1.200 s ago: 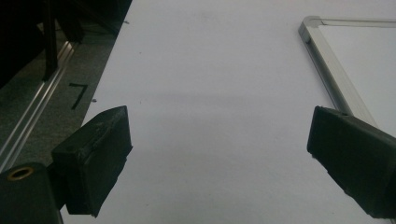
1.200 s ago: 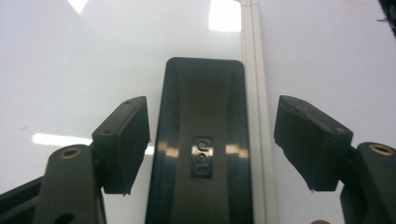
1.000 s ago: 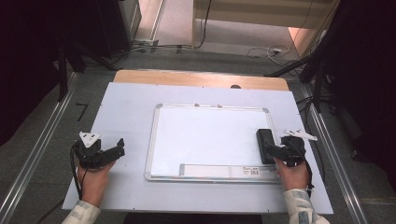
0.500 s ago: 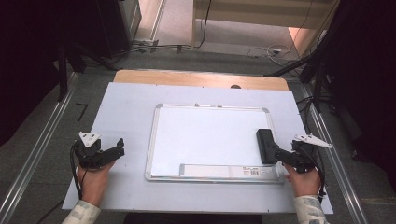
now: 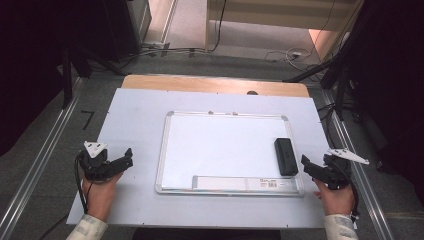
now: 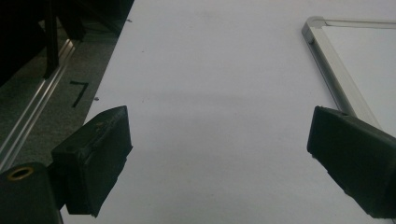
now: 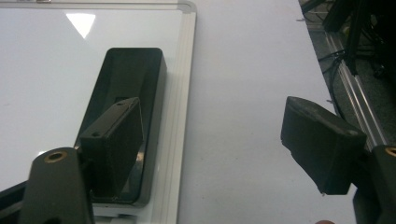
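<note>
A white whiteboard (image 5: 225, 145) with a silver frame lies flat in the middle of the table. A black eraser (image 5: 285, 156) rests on its right side, close to the frame. My right gripper (image 5: 305, 166) hovers just right of the board's lower right corner, apart from the eraser. Its jaws have just been opening and nothing is between them. In the right gripper view the eraser (image 7: 133, 79) lies partly behind the left jaw, and the right gripper (image 7: 212, 149) stands open over bare mat. My left gripper (image 5: 129, 157) stays left of the board, open and empty (image 6: 219, 158).
A pale mat (image 5: 135, 115) covers the table, with a wooden strip (image 5: 210, 84) at the back. Metal rails (image 5: 35, 165) run along both sides. The board's top-left corner (image 6: 312, 27) sits ahead and to the right of the left gripper. Cables lie on the floor behind.
My right gripper has drawn back to the right, from beside the eraser to off the board's edge. The eraser stays on the board. The left gripper has not moved.
</note>
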A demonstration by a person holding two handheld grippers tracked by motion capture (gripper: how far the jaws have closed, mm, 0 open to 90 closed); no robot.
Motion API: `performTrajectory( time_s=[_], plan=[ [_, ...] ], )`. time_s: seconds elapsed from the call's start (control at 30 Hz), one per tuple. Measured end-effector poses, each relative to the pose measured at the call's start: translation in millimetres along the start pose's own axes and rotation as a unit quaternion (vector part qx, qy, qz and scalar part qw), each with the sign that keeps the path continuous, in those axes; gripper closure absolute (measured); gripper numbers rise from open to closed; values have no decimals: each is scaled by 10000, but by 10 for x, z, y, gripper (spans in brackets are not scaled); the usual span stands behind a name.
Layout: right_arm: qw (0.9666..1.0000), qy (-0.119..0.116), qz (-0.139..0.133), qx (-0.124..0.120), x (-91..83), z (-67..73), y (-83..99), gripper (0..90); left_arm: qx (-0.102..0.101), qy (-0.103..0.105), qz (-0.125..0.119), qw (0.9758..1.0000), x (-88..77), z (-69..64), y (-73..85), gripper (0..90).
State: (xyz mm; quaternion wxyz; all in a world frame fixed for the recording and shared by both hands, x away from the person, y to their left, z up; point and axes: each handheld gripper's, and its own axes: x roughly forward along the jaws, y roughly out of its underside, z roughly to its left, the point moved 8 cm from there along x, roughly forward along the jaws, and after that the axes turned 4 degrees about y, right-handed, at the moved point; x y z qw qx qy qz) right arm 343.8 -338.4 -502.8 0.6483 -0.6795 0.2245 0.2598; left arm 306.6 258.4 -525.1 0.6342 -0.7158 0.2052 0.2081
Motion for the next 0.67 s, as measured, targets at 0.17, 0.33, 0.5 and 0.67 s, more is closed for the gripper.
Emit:
performTrajectory(
  time_s=[0.17, 0.33, 0.5, 0.67],
  plan=[
    [9999, 86, -18, 59, -19, -99, 17, 197, -44, -4, -5, 10000, -4, 16, -4, 68],
    [9998, 189, -18, 101, -34, -185, 42, 197, -99, 0, -9, 10000, -1, 30, -4, 68],
    [9993, 324, 23, 167, -38, -291, 84, 197, -133, 17, -18, 9999, -1, 32, -5, 68],
    [9989, 390, 24, 276, -53, -376, 105, 197, -131, 16, 8, 9999, 1, 34, 0, 68]
  ],
)
